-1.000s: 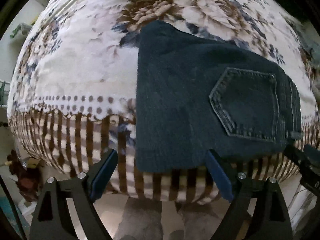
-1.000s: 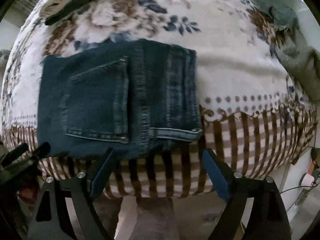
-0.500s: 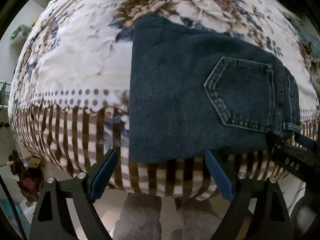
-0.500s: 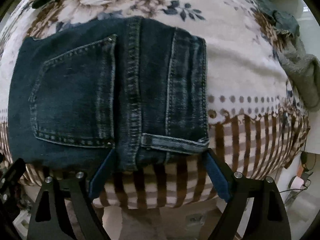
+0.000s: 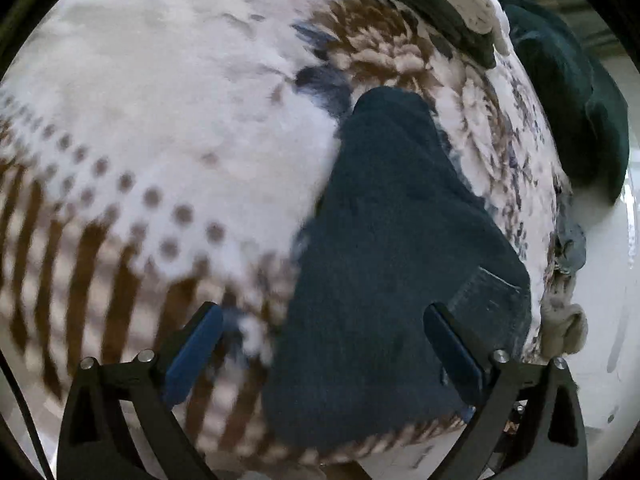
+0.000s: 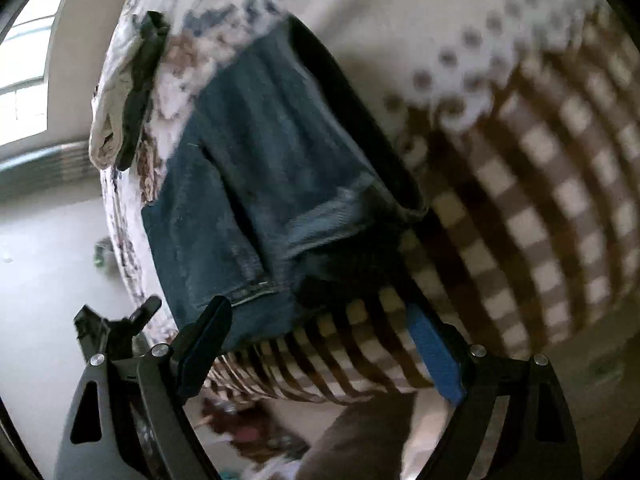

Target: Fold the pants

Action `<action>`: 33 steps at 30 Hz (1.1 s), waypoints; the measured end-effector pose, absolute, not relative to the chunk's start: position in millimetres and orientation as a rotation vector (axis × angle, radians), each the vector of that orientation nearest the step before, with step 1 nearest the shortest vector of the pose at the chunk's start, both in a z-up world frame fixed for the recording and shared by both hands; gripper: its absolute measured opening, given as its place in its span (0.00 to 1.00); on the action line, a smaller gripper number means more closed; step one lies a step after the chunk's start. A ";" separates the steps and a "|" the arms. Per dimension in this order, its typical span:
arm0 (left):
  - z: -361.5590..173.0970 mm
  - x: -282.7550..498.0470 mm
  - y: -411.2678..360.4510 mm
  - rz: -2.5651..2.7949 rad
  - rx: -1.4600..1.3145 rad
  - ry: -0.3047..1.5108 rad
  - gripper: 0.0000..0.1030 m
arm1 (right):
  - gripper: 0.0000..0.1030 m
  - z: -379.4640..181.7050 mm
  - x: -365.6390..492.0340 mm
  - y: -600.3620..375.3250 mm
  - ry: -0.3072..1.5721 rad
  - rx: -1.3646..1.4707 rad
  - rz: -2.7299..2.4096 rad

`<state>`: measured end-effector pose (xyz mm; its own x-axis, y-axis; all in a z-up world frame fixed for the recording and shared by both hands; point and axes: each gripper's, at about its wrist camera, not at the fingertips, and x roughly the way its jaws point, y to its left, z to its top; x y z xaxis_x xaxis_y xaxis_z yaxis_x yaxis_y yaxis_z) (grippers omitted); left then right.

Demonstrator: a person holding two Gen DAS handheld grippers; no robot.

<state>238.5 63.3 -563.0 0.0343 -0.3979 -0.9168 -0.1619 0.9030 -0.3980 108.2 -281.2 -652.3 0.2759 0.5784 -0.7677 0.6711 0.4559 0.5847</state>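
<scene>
I see the folded dark blue denim pants (image 5: 384, 264) lying at the near edge of the floral-and-striped fleece bedspread (image 5: 168, 120), their lower fold hanging just over that edge. My left gripper (image 5: 320, 344) is opening, its blue pads straddling the denim without pressing on it. My right gripper (image 6: 320, 340) stands wide apart at the waistband corner, gripping nothing. Dark folded clothes (image 5: 452, 20) and a dark green heap (image 5: 580, 92) sit along the far edge.

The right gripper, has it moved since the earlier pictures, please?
Yes. The right gripper has dropped closer to the jeans and rolled: the blanket edge, level before, now runs steeply tilted.
</scene>
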 end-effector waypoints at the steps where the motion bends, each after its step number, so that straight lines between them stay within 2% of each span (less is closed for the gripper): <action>1: -569.4 242.0 62.4 -0.204 -0.469 1.552 1.00 | 0.88 -662.9 107.1 -279.7 1.378 1.256 -0.077; 6: -588.9 253.1 57.3 -0.246 -0.506 1.567 1.00 | 0.90 -700.2 114.2 -278.9 1.260 1.405 -0.040; 12: -592.7 252.1 59.5 -0.259 -0.530 1.571 1.00 | 0.90 -689.1 124.1 -275.3 1.174 1.409 0.000; 15: -596.9 252.7 61.3 -0.272 -0.539 1.574 1.00 | 0.90 -690.1 127.0 -274.0 1.176 1.379 0.056; 19: -600.7 250.8 62.9 -0.290 -0.533 1.565 1.00 | 0.93 -718.0 132.6 -273.3 1.196 1.436 0.063; 21: -599.0 251.7 59.1 -0.293 -0.519 1.562 1.00 | 0.93 -711.3 142.0 -268.1 1.200 1.393 0.057; 23: -594.1 253.2 50.5 -0.314 -0.498 1.545 0.98 | 0.87 -700.0 146.1 -260.2 1.197 1.314 0.055; 25: -583.3 251.5 35.5 -0.366 -0.430 1.513 0.74 | 0.66 -690.3 142.5 -256.2 1.171 1.293 0.039; 26: -579.4 250.2 31.3 -0.368 -0.386 1.506 0.71 | 0.62 -685.7 140.1 -255.6 1.161 1.284 0.027; 28: -572.9 248.1 32.4 -0.377 -0.375 1.482 0.42 | 0.48 -675.7 136.5 -256.0 1.140 1.272 0.010; 31: -559.3 246.3 39.6 -0.389 -0.400 1.467 0.31 | 0.43 -660.7 137.2 -254.9 1.133 1.243 0.017; 33: -546.3 246.3 35.8 -0.393 -0.367 1.456 0.28 | 0.42 -648.3 141.0 -251.8 1.138 1.211 0.032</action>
